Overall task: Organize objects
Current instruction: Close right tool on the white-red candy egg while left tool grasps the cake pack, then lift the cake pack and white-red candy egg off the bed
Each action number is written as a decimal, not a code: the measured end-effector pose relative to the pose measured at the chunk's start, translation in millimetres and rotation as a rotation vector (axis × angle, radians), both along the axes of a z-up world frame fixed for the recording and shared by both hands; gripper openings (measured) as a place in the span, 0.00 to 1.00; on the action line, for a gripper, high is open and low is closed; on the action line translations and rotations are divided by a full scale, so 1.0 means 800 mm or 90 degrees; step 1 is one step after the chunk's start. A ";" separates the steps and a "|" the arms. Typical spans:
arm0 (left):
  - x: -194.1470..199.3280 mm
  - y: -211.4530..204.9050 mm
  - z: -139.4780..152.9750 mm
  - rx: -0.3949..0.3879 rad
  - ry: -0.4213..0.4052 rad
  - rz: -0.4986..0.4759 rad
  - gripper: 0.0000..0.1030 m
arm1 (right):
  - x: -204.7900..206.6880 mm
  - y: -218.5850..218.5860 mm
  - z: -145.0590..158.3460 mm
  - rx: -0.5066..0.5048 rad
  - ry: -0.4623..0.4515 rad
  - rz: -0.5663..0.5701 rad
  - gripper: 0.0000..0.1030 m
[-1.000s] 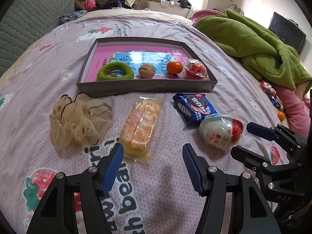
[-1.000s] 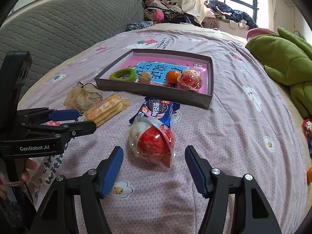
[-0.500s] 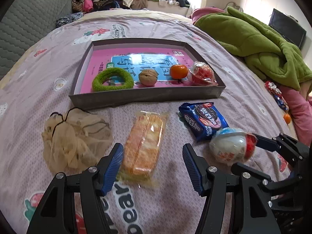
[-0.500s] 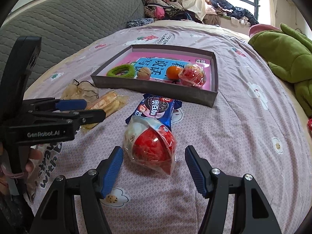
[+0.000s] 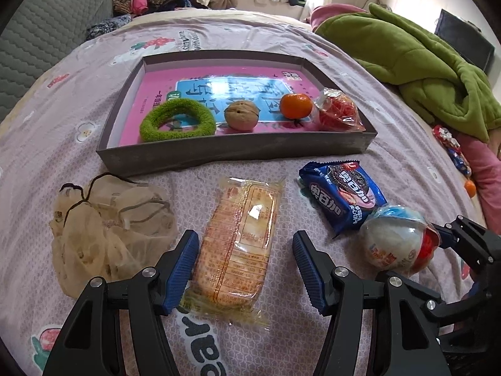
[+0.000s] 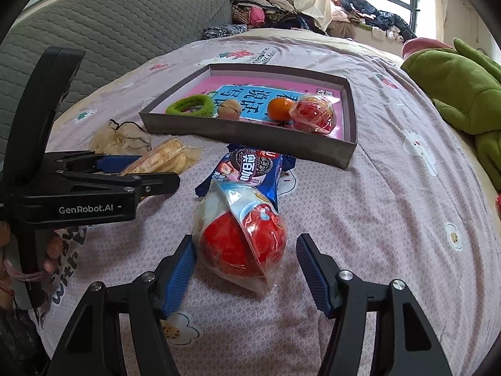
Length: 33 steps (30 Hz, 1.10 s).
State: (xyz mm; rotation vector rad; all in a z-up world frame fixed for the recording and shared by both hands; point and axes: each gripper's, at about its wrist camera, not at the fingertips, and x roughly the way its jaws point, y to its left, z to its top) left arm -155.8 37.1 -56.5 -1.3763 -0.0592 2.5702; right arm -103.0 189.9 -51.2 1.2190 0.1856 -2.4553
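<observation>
Right wrist view: my right gripper (image 6: 245, 271) is closing around the wrapped ball (image 6: 241, 238), pads not yet pressing; its crinkly film looks slippery, so I'd pinch its widest middle. My left gripper (image 5: 245, 268) hangs released over the light, crushable cracker packet (image 5: 241, 238).

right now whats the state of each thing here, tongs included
left tongs: open, astride the biscuit pack
right tongs: closing, not yet gripping the red ball pack
cookie packet: sealed, flat on the bed
mesh bag: crumpled
tray: lidless, holding four items
</observation>
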 end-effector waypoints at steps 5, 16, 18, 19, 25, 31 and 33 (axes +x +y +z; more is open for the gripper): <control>0.000 0.006 -0.001 -0.016 0.003 -0.004 0.61 | 0.001 0.001 0.001 -0.008 -0.004 0.005 0.55; 0.000 0.009 -0.001 -0.018 -0.001 0.001 0.49 | 0.009 0.000 0.007 -0.018 -0.003 0.020 0.52; 0.001 0.010 -0.001 -0.021 -0.002 0.003 0.46 | 0.011 0.000 0.007 -0.022 -0.007 0.026 0.51; 0.001 0.010 -0.001 -0.021 -0.003 0.005 0.45 | 0.011 -0.001 0.007 -0.022 -0.011 0.027 0.51; 0.005 0.010 0.000 -0.019 -0.002 0.015 0.39 | 0.017 -0.003 0.009 -0.031 -0.017 0.039 0.51; 0.014 0.009 0.002 -0.018 0.001 0.028 0.39 | 0.018 0.001 0.011 -0.047 -0.020 0.034 0.51; 0.018 0.008 0.004 -0.010 0.001 0.029 0.39 | 0.018 0.002 0.012 -0.052 -0.019 0.033 0.51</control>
